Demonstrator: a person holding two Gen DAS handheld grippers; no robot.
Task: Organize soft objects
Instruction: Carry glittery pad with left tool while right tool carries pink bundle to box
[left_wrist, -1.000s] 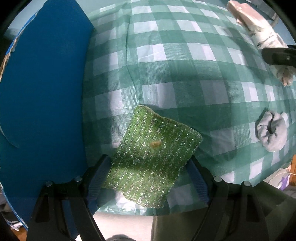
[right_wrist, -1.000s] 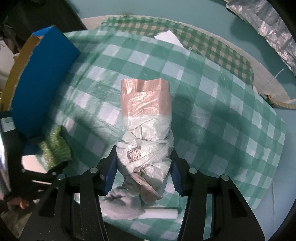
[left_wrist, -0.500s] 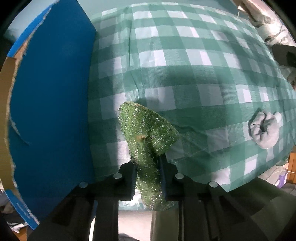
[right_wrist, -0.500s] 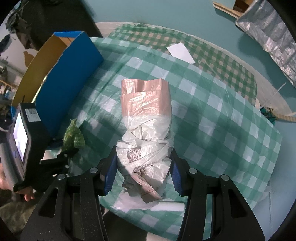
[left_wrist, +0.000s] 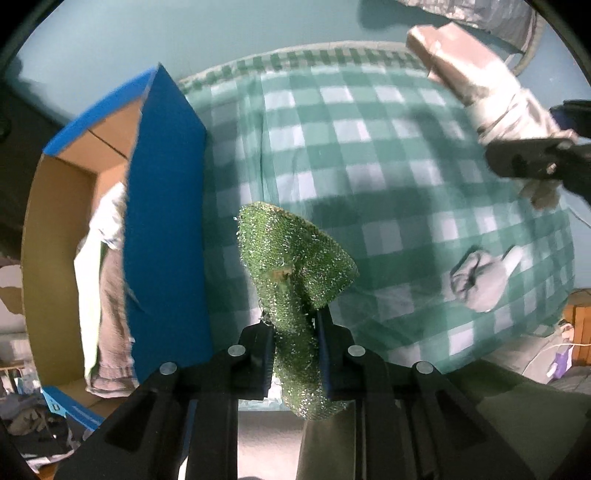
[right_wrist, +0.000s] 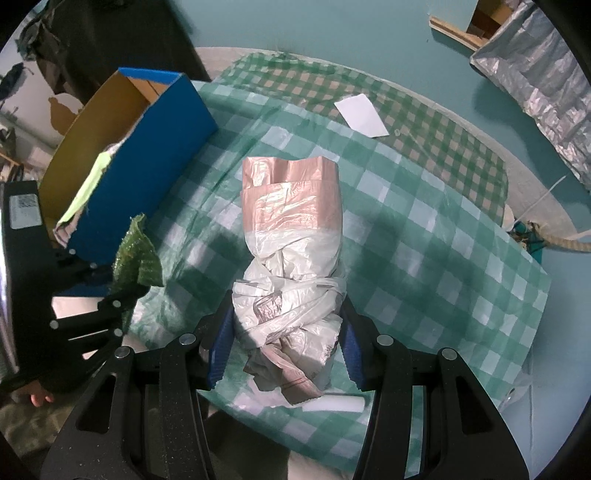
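The left gripper (left_wrist: 294, 347) is clenched on the green scrub pad (left_wrist: 295, 280), which a second ago lay flat on the checked cloth (left_wrist: 369, 155) between wide jaws; those jaws closed early in that second, and the pad is now folded and lifted clear. Its long axis runs from 6 o'clock up toward 11, the free end flaring upward. The blue box (left_wrist: 166, 221), open-topped with a cloth inside, has come into view at 9 o'clock. The right gripper (right_wrist: 286, 343) grasps the knotted plastic bag bundle (right_wrist: 291, 236), as before, long axis toward 12 o'clock, pink end farthest. A grey scrunchie (left_wrist: 480, 280) lies at 3 o'clock.
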